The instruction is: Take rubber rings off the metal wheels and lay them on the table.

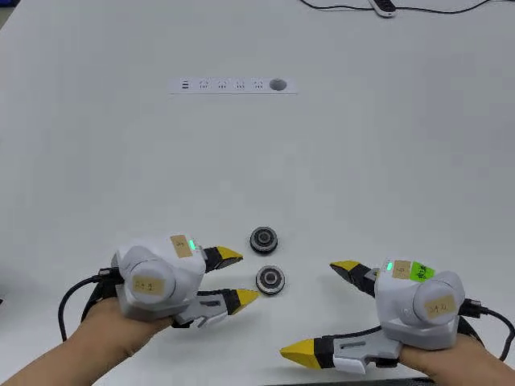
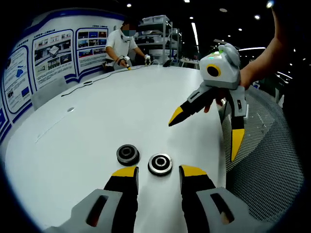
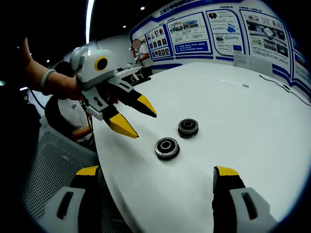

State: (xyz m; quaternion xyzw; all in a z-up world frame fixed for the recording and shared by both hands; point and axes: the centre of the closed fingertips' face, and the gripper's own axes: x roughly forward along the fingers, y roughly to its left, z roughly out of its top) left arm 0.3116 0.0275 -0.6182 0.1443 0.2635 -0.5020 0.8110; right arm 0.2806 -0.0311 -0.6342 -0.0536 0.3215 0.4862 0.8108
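Note:
Two small metal wheels with dark rubber rings lie flat on the white table (image 1: 241, 161). The nearer wheel (image 1: 270, 280) (image 2: 160, 164) (image 3: 166, 148) sits just ahead of the tips of my left gripper (image 1: 238, 277) (image 2: 159, 172), which is open and empty. The farther wheel (image 1: 263, 240) (image 2: 128, 154) (image 3: 188, 127) lies a little beyond it, apart from both grippers. My right gripper (image 1: 318, 310) (image 3: 157, 171) is wide open to the right of the wheels, with nothing between its fingers. Each gripper faces the other across the wheels: right gripper (image 2: 204, 132), left gripper (image 3: 140, 122).
A white power strip (image 1: 232, 85) lies at mid-table, farther away. A black cable and a white object (image 1: 385, 6) are at the far edge. The table's near edge runs just under my hands. A mesh chair (image 2: 262, 160) stands beside the table.

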